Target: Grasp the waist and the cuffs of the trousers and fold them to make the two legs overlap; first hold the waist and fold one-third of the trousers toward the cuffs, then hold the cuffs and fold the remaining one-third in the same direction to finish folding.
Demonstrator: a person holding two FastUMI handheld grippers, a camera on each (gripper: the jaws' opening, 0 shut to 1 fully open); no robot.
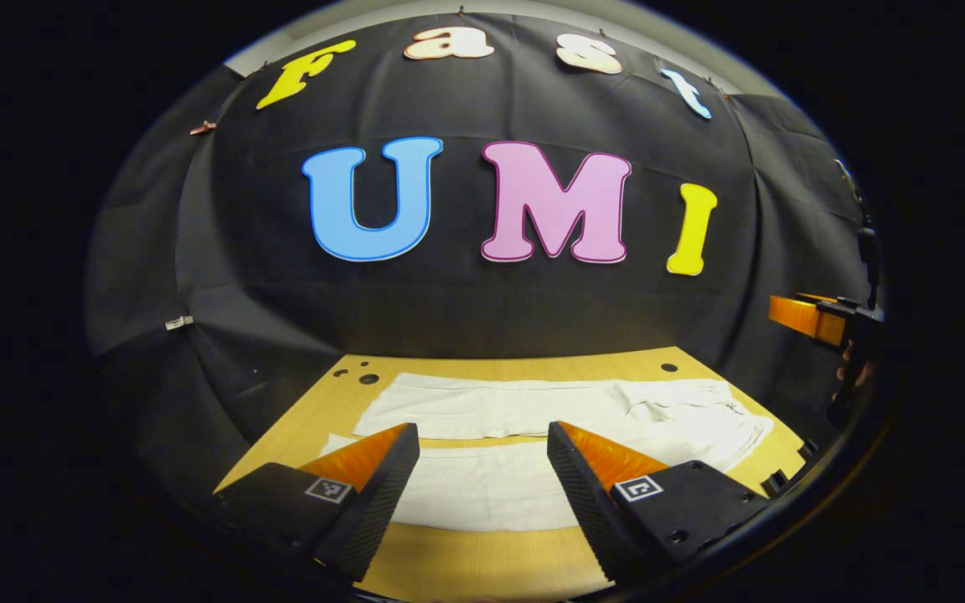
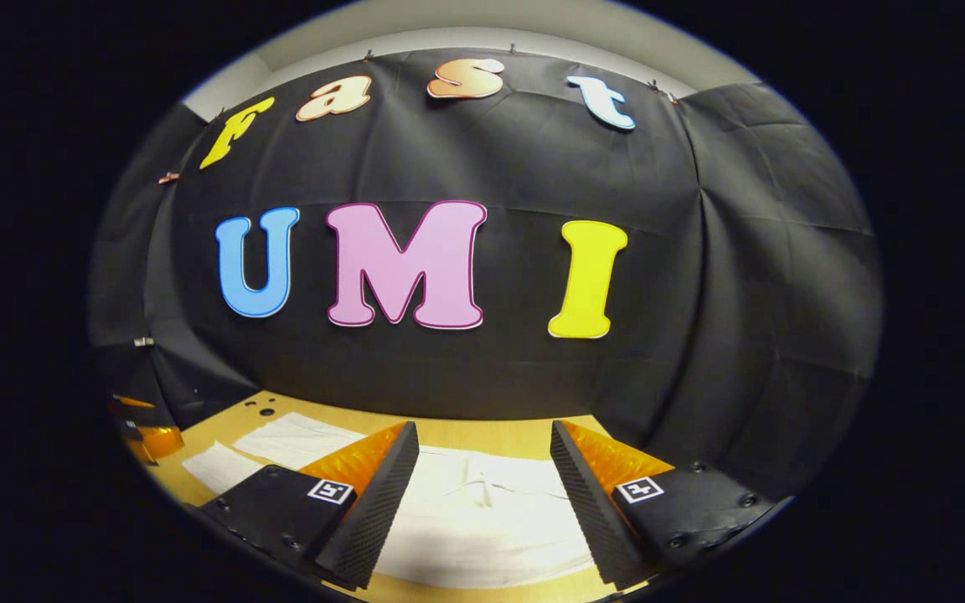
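Two legs of the trousers (image 1: 533, 435) lie flat, unfolded; no step begun. Left gripper (image 1: 482, 469) and right gripper (image 2: 482, 477) hover above them, wide open, empty. Next: pinch waist and cuffs.

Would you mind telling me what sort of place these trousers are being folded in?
Probably a staged recording booth, not a home: black cloth forms the wall, white trousers lie flat on a bare wooden table, and both grippers, left and right, are open above them.

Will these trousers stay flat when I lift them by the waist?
Probably not. The trousers look thin and creased at the waist, so they will likely droop. The table looks smooth, so they may slide.
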